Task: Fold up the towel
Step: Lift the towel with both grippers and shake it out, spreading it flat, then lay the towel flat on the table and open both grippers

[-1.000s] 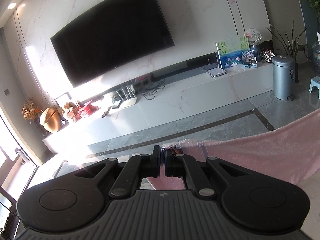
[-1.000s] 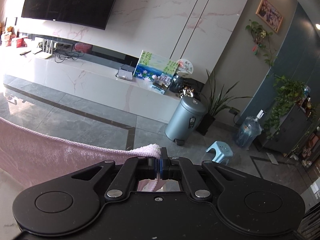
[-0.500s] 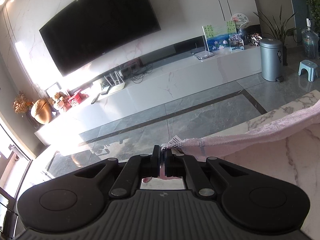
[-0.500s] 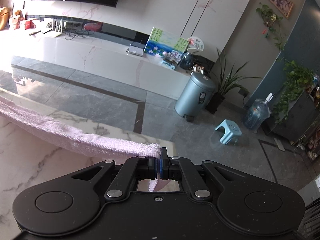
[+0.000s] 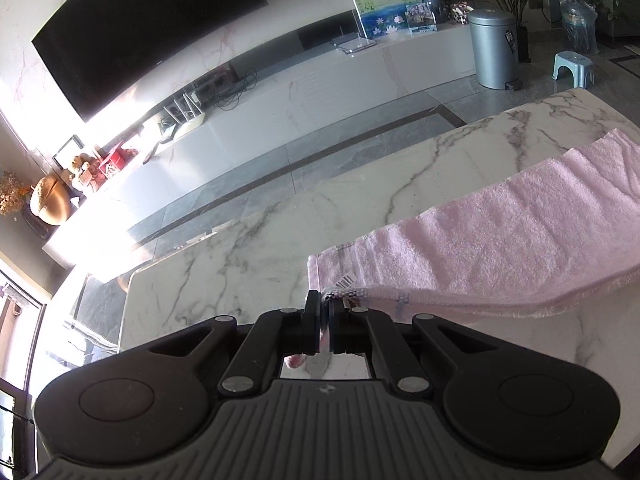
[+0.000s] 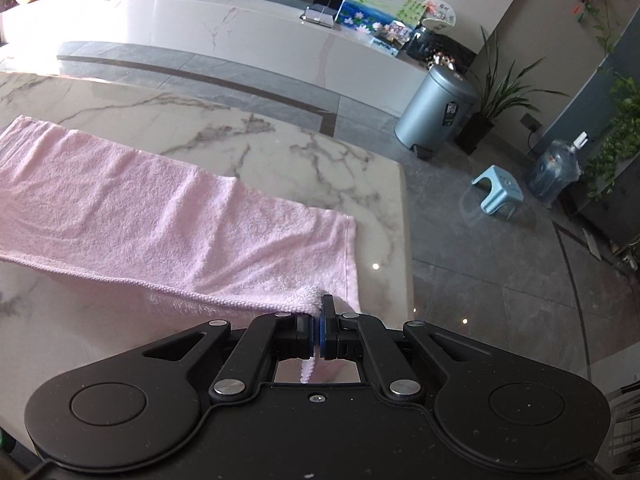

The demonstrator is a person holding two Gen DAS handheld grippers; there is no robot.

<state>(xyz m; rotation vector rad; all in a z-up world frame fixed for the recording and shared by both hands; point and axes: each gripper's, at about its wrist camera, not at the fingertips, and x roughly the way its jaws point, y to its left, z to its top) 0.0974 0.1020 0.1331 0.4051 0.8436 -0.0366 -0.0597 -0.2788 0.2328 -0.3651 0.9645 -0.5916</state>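
Observation:
A pink towel (image 5: 500,232) is spread along the white marble table (image 5: 248,264), its far part lying flat. My left gripper (image 5: 324,300) is shut on the near left corner, by the striped hem and a small label. The same pink towel (image 6: 160,216) fills the left of the right wrist view. My right gripper (image 6: 318,308) is shut on its near right corner, and a scrap of cloth hangs down between the fingers. The near edge held between both grippers sits slightly above the marble table (image 6: 280,152).
The table's right edge (image 6: 404,216) drops to a grey tiled floor. Beyond stand a grey pedal bin (image 6: 436,108), a blue stool (image 6: 498,192), a water bottle (image 6: 554,170), potted plants and a long white TV bench (image 5: 320,92) under a wall television.
Both grippers have come down and tilted toward the table with the towel corners in them. The towel, earlier hanging stretched in the air, now lies mostly on the marble.

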